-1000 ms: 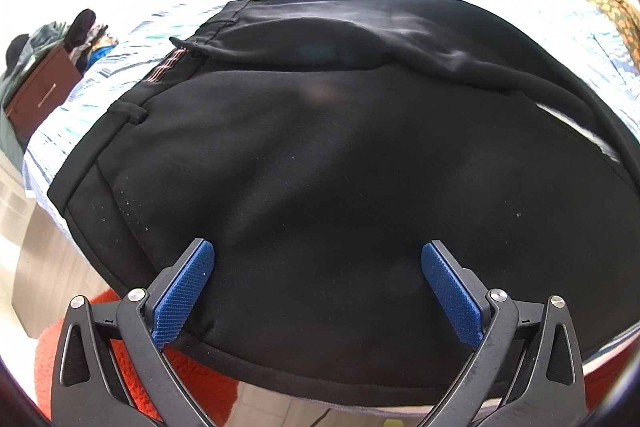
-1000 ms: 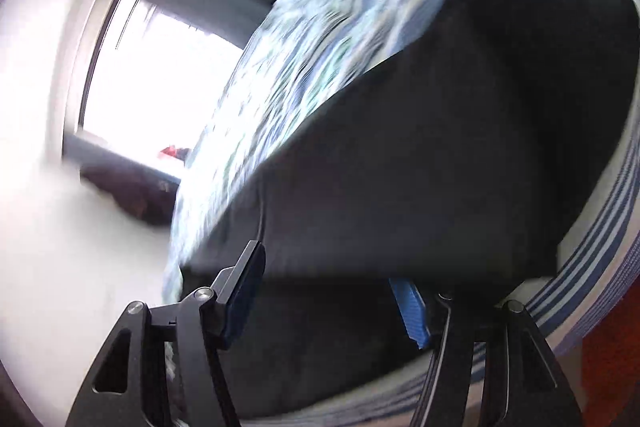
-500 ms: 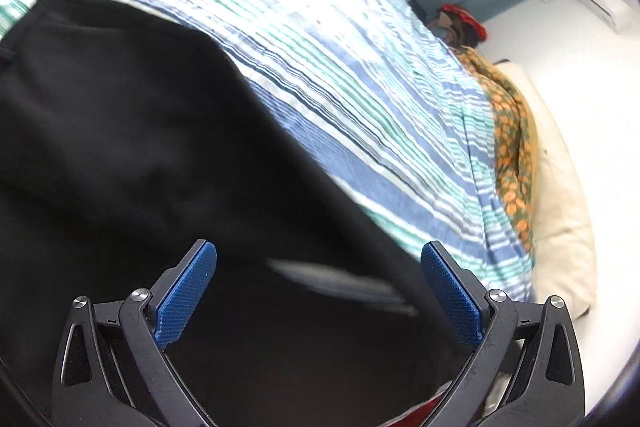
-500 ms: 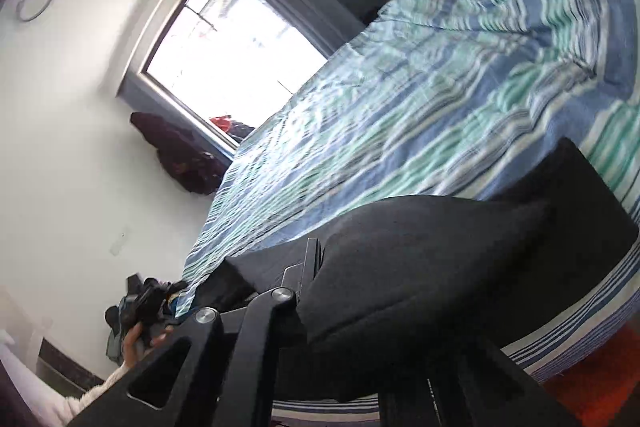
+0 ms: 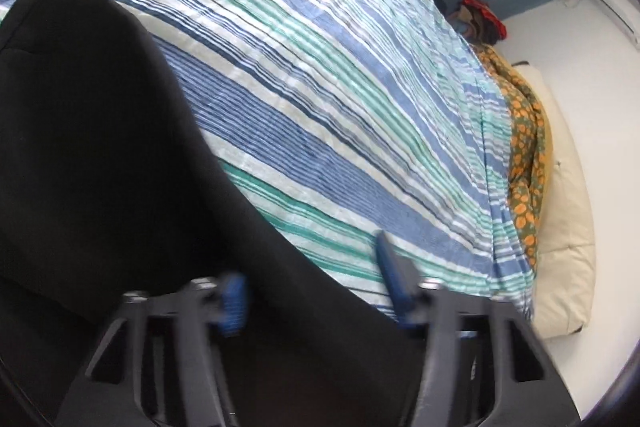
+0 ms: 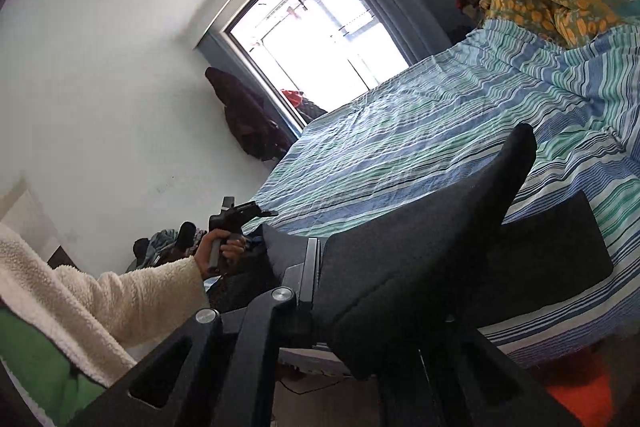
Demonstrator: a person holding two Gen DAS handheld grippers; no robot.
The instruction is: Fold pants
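Observation:
Black pants (image 5: 92, 155) lie on the striped bed and fill the left and bottom of the left wrist view. My left gripper (image 5: 312, 291) points down at their edge. Its blue pads (image 5: 234, 299) are blurred and closing, with black cloth between them and a gap still showing. In the right wrist view my right gripper (image 6: 316, 267) is shut on a fold of the pants (image 6: 420, 259) and holds it raised above the bed. The cloth drapes over and hides its right finger. A hand in a cream fleece sleeve (image 6: 100, 299) holds the left gripper (image 6: 236, 215) at the pants' far end.
The blue, green and white striped sheet (image 5: 340, 107) covers the bed. An orange patterned blanket (image 5: 524, 163) and a cream pillow (image 5: 568, 227) lie at its head. A window (image 6: 316, 39) with grey curtains, dark hanging clothes (image 6: 244, 119) and a red rug (image 6: 580, 387) surround it.
The left gripper swung from the waistband to the pants' edge and its jaws narrowed. The right gripper shut on the cloth, rolled and rose, lifting a fold.

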